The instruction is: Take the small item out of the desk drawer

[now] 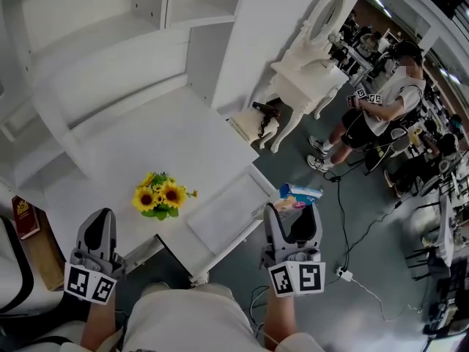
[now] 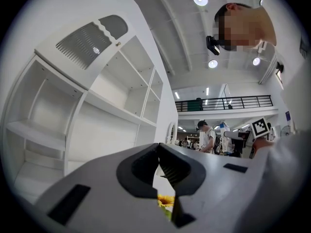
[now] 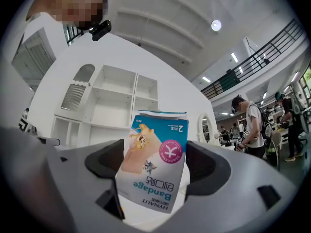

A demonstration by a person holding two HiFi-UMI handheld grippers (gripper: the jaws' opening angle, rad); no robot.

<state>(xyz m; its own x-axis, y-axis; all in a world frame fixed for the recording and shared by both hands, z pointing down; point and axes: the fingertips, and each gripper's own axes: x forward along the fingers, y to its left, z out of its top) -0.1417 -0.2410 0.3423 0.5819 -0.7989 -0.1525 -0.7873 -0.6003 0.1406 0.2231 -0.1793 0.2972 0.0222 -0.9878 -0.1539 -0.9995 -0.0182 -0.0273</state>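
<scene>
A small blue and white bandage box (image 3: pixel 154 171) stands upright between the jaws of my right gripper (image 3: pixel 153 154), which is shut on it. In the head view the right gripper (image 1: pixel 293 211) holds the box (image 1: pixel 299 194) over the floor, just right of the open white desk drawer (image 1: pixel 223 217). What lies inside the drawer I cannot make out. My left gripper (image 1: pixel 98 222) hangs over the desk's front left edge with its jaws shut and nothing in them; in its own view the left gripper (image 2: pixel 159 149) points up at the shelves.
A sunflower bunch (image 1: pixel 163 194) lies on the white desk (image 1: pixel 146 138) below the white shelf unit (image 1: pixel 95 42). A brown book (image 1: pixel 26 217) stands at the left. A white dressing table (image 1: pixel 308 75), a standing person (image 1: pixel 381 101) and floor cables (image 1: pixel 352 226) are to the right.
</scene>
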